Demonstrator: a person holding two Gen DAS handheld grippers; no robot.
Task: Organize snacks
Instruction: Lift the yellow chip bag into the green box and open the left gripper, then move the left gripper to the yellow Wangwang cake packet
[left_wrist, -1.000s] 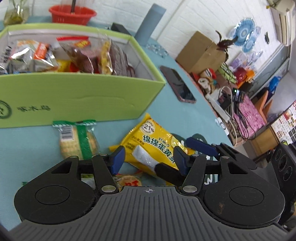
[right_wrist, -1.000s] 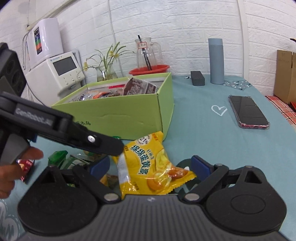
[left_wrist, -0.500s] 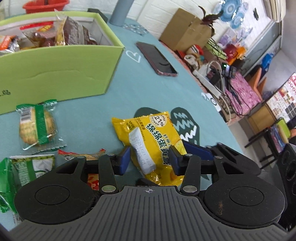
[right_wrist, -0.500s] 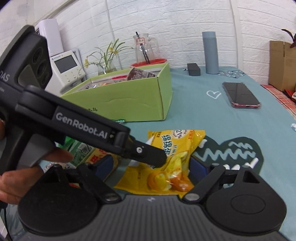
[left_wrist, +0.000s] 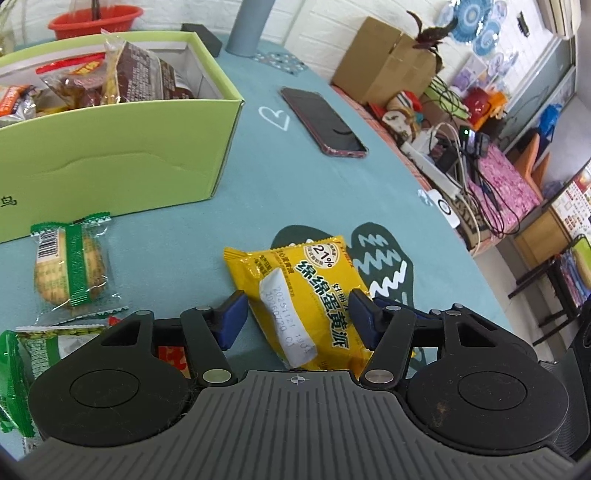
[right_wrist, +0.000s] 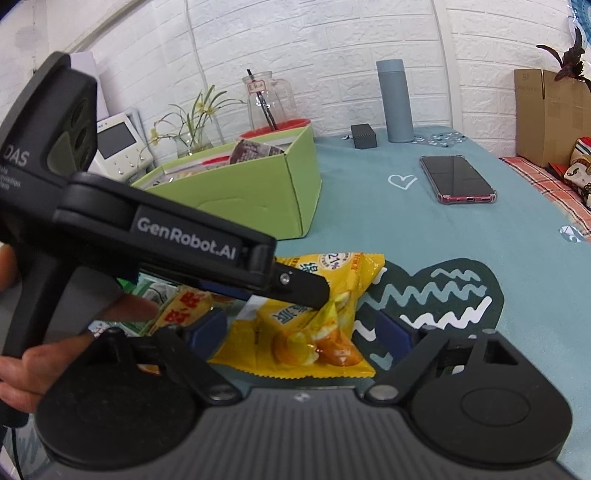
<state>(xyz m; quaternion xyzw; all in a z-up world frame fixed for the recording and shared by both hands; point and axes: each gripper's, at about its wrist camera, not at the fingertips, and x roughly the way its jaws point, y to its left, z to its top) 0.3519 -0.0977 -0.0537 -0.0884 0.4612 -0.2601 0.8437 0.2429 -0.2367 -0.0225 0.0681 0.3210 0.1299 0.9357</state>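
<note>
1. Left gripper (left_wrist: 295, 317) is opening its jaws. In the left view the yellow pack (left_wrist: 310, 299) is lying flat on the table (left_wrist: 314, 192) between the blue pads (left_wrist: 232, 317), which are not pressing it, so it looks like lining up for a grab.
2. Green box (left_wrist: 122, 155) is sitting near, already holding snacks, likely where the pack is going.
3. Right gripper (right_wrist: 306, 332) is closing its jaws around the same pack (right_wrist: 295, 339) in the right view, not touching it yet. The left gripper's finger (right_wrist: 303, 291) is reaching over the pack.

left gripper (left_wrist: 295, 314) jaws opening, right gripper (right_wrist: 308, 330) jaws closing
</note>
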